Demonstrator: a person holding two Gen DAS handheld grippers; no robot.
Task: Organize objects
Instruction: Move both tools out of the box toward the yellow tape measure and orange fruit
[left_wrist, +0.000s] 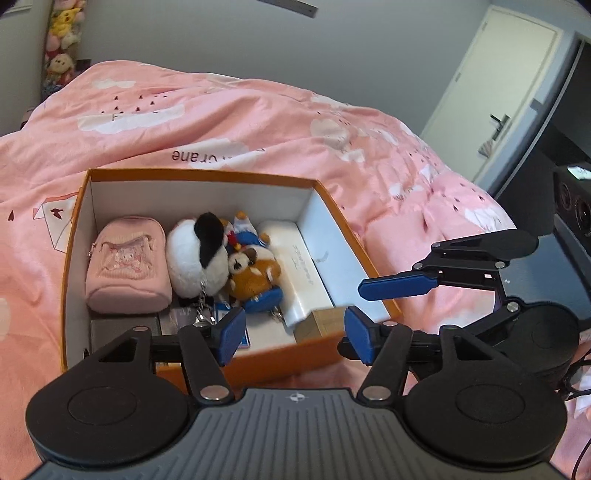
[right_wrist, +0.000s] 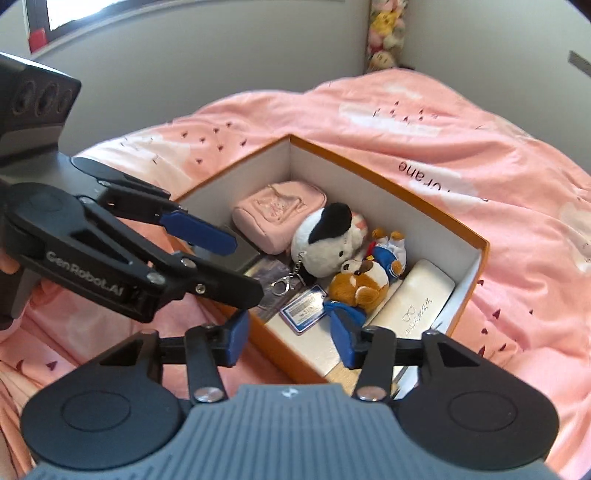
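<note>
Orange box (left_wrist: 207, 175) sits on the bed's pink duvet (left_wrist: 258, 122), long axis running away from the left camera, open top up. Inside: pink pouch (left_wrist: 127, 264) at far left, standing with its front face out; panda plush (left_wrist: 197, 254) beside it, keychain clip (right_wrist: 280, 286) trailing toward the near wall; brown plush (left_wrist: 253, 278) in blue trousers lying lengthwise, head away; white case (left_wrist: 295, 266) along the right wall, long axis parallel to the box, small print unreadable. Blue-edged card (right_wrist: 303, 308) flat on the floor. Wooden block (left_wrist: 325, 323) at the near right corner. Duvet print reads "Crane", upside down. Left hand-held gripper (left_wrist: 293, 334) hovers over the near wall, jaws apart, empty. Right hand-held gripper (right_wrist: 291, 339) likewise spread, holding nothing. "GenRobot.AI" on the left gripper's arm.
</note>
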